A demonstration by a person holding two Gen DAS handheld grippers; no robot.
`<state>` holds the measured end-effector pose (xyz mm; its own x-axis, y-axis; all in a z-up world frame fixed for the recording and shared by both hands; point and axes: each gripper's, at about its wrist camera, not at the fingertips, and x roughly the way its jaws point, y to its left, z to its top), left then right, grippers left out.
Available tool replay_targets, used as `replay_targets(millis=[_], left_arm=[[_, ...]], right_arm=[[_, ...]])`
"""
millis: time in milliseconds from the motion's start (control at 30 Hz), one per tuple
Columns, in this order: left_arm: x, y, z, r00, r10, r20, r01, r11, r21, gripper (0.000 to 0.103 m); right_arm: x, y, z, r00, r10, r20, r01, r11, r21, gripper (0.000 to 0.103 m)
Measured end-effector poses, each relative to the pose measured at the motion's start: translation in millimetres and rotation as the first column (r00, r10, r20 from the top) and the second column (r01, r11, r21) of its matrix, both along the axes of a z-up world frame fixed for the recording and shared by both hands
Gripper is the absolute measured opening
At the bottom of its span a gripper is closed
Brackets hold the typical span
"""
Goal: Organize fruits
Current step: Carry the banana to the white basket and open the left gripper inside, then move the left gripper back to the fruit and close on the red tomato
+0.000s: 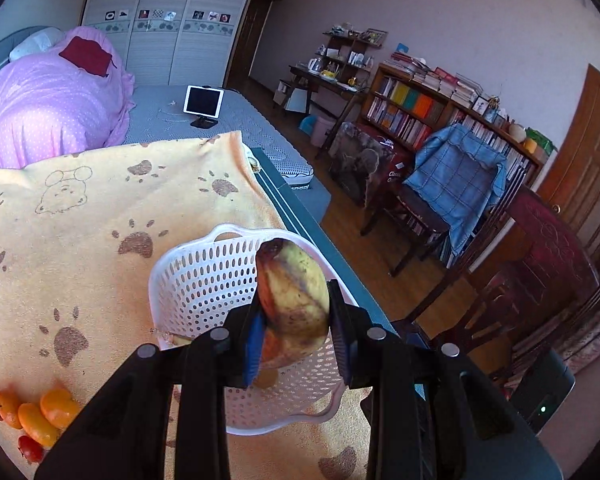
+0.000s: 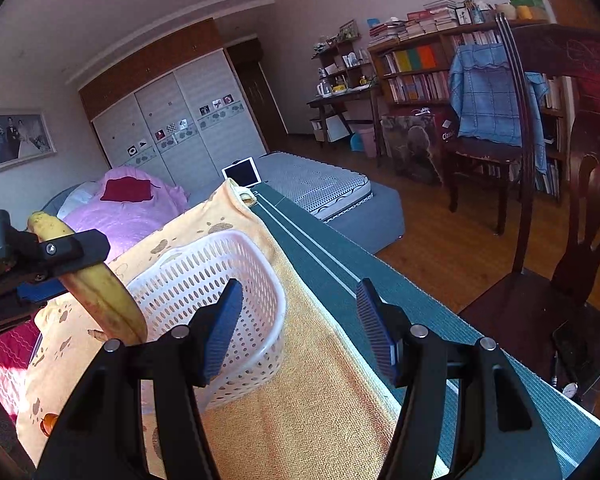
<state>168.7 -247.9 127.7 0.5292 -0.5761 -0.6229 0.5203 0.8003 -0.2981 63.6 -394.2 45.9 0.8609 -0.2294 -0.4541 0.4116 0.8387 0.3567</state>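
My left gripper [image 1: 296,320] is shut on a spotted yellow banana [image 1: 292,300] and holds it above the white perforated basket [image 1: 196,280]. In the right wrist view the same banana [image 2: 96,284] hangs from the left gripper [image 2: 56,260] at the basket's [image 2: 220,264] near left rim. My right gripper [image 2: 300,324] is open and empty, over the basket's right side and the cloth. Several small orange and red tomatoes [image 1: 32,416] lie on the cloth at the lower left.
A yellow paw-print cloth [image 1: 80,216] covers the table; its dark green edge [image 2: 340,276] runs along the right. Dark wooden chairs [image 2: 560,280] stand close beside that edge. A bed with a tablet [image 1: 203,101] lies beyond.
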Motion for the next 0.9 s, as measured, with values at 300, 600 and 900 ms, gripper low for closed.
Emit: replay_targets(millis=[300, 600, 900], left_arm=[[6, 16, -5, 0.997, 0.071, 0.006, -0.071, 0.997, -0.025, 0.072], [-7, 60, -5, 0.984, 0.171, 0.042, -0.171, 0.985, -0.011, 0.086], [-31, 116, 2, 0.952, 0.288, 0.104, -0.291, 0.957, 0.009, 0.094]], right_arm=[[5, -3, -3, 1.000, -0.005, -0.016, 0.005, 1.000, 0.012, 0.064], [5, -1, 1, 1.000, 0.001, -0.003, -0.001, 1.000, -0.008, 0.066], [-3, 9, 9, 0.999, 0.000, 0.050, 0.004, 0.998, -0.068, 0.072]])
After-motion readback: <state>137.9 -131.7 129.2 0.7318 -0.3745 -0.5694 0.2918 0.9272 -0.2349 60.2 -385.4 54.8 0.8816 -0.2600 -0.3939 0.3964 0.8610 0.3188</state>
